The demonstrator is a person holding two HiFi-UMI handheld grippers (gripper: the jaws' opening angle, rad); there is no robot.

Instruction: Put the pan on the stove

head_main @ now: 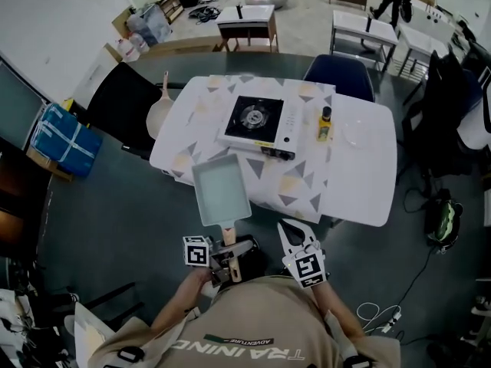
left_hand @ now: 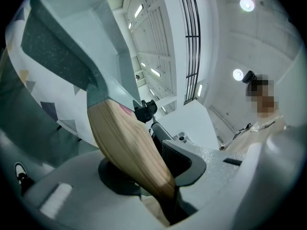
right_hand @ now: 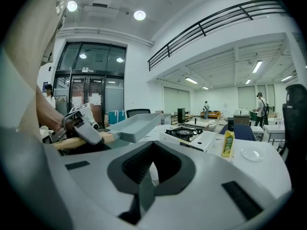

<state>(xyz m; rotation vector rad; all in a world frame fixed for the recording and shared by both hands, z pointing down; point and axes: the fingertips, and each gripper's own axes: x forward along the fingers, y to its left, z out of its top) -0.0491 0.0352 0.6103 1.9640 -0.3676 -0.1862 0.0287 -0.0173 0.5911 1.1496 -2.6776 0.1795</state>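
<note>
A pale teal rectangular pan (head_main: 221, 188) hangs over the near left edge of the table (head_main: 360, 182), lifted, with its wooden handle (head_main: 229, 236) pointing toward me. My left gripper (head_main: 226, 257) is shut on that handle. The left gripper view shows the handle (left_hand: 129, 152) clamped between the jaws and the pan (left_hand: 72, 42) tilted above. The portable gas stove (head_main: 255, 123) stands mid-table beyond the pan, its burner bare. My right gripper (head_main: 296, 238) hovers just right of the handle, shut and holding nothing. In the right gripper view, the pan (right_hand: 132, 127) is left of the stove (right_hand: 184, 133).
A yellow bottle (head_main: 325, 123) and a clear plate (head_main: 357, 133) stand right of the stove. A black chair (head_main: 123, 102) is at the table's left, a blue chair (head_main: 337, 75) behind it. A blue bag (head_main: 65, 140) lies on the floor at left.
</note>
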